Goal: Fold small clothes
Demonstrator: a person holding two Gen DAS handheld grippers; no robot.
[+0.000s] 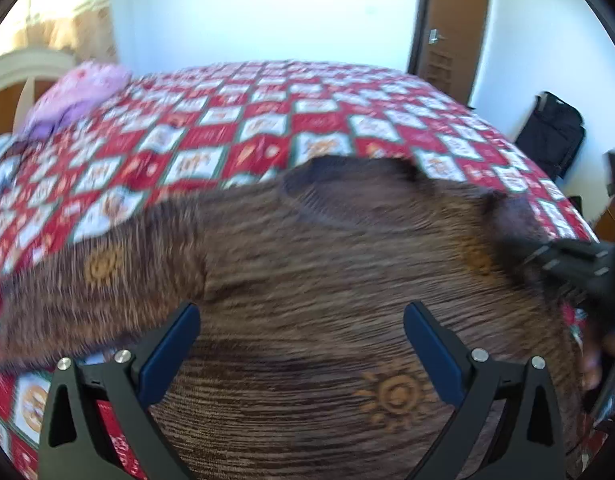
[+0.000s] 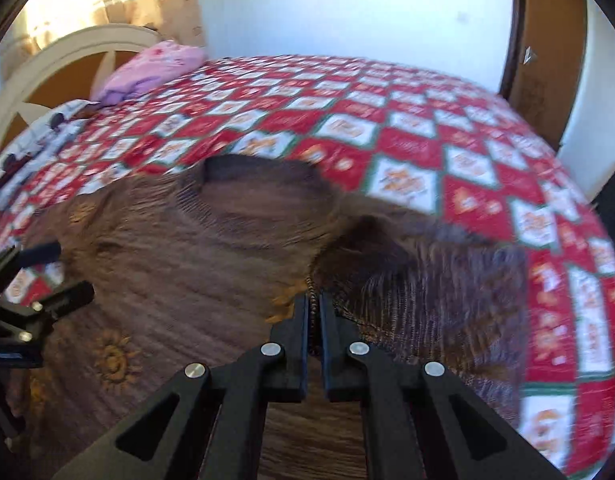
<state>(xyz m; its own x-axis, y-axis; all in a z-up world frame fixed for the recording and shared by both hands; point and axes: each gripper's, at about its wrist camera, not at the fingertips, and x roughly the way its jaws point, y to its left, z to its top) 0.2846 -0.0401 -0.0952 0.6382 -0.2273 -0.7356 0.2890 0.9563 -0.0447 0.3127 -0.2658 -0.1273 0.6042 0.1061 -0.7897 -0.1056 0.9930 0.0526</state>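
Observation:
A small brown knit sweater point(image 1: 327, 280) with orange sun motifs lies front up on the red and white patterned bedspread point(image 1: 247, 120), collar toward the far side. My left gripper point(image 1: 301, 316) is open and empty, hovering over the sweater's body. My right gripper point(image 2: 314, 300) is shut on the sweater point(image 2: 187, 264) at the right shoulder seam, with the right sleeve point(image 2: 439, 292) bunched beside it. The right gripper also shows at the right edge of the left wrist view point(image 1: 547, 258). The left gripper shows at the left edge of the right wrist view point(image 2: 51, 276).
A pink and purple pillow point(image 2: 155, 68) and other bedding lie at the head of the bed by the white headboard point(image 2: 67, 52). A brown door point(image 1: 451, 32) stands in the far wall. A black bag point(image 1: 551, 132) sits on the floor beyond the bed's right side.

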